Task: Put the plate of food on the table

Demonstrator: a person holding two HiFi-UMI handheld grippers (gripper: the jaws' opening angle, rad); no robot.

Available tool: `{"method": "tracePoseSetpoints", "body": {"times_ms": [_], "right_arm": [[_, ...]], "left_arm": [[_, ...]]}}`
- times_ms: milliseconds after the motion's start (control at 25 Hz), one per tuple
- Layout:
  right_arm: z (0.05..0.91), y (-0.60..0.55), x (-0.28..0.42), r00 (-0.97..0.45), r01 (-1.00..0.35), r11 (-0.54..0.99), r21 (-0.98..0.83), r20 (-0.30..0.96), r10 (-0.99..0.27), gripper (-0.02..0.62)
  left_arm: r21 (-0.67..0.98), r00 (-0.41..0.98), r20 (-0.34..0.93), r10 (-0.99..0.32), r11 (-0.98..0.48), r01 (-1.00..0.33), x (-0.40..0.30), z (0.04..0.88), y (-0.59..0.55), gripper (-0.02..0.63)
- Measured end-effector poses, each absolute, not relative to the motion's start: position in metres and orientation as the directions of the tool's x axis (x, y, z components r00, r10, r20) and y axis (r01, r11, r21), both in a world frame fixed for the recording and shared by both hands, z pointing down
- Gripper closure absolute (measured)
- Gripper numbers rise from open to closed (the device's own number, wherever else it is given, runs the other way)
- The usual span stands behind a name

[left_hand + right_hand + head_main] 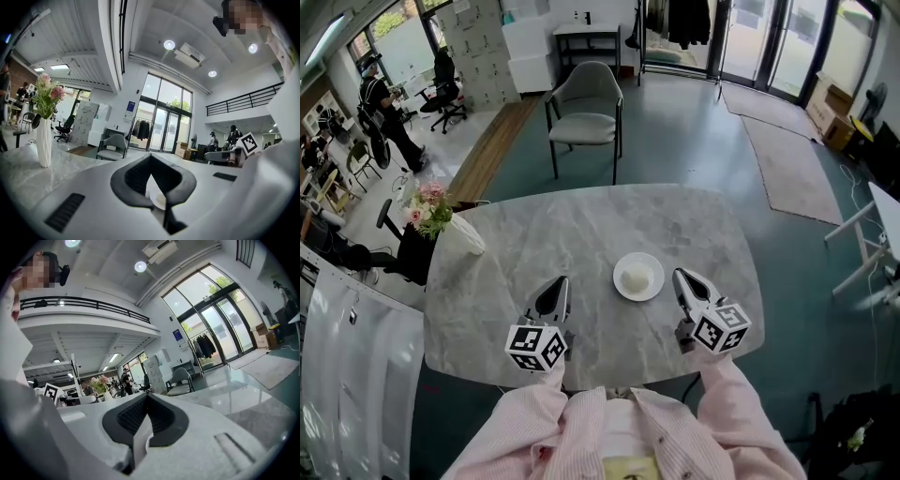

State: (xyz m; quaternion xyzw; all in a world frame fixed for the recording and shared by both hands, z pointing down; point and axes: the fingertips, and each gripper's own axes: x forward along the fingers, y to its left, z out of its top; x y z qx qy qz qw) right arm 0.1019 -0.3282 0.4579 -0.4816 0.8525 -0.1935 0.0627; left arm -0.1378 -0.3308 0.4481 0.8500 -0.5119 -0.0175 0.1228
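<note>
White round plate (656, 285) carrying a pale rounded lump of food (636, 277) is sitting on the grey marble table (581, 225). It's lying between the two grippers, touching neither and somewhat nearer the right one.

Left gripper (561, 284) is resting low over the table just left of the plate, tip pointing away from the person. Its black fingers (133, 176) are meeting at the tip and gripping nothing. Right gripper (682, 278) is sitting just right of the plate, fingers (166, 420) likewise pressed together and empty.

Hard to make out:
- What the food actually is. From the head view it's reading only as a smooth off-white mound.
- In the left gripper view, the plate is showing only as a white sliver in the gap below the closed tip. The gripper body is hiding the rest.
- In the right gripper view, a similar pale sliver is showing in that gap, but I can't tell if it's the plate.

Only the head view is giving the full layout of plate, both marker cubes and pink striped sleeves (750, 412). The gripper views are showing the tall white vase of pink flowers (44, 140) upright at the table's left edge. In the head view it's cropping up small at the same edge.
</note>
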Motion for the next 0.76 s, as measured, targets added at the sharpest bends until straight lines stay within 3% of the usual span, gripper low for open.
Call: {"method": "tracePoseSetpoints", "body": {"times_ms": [760], "right_arm": [[0.453, -0.333, 0.123, -0.472, -0.841, 0.421, -0.341, 0.082, -0.878, 0.591]], "left_arm": [[0.177, 0.423, 0.097, -0.901, -0.403, -0.898, -0.151, 0.442, -0.334, 0.611]]}}
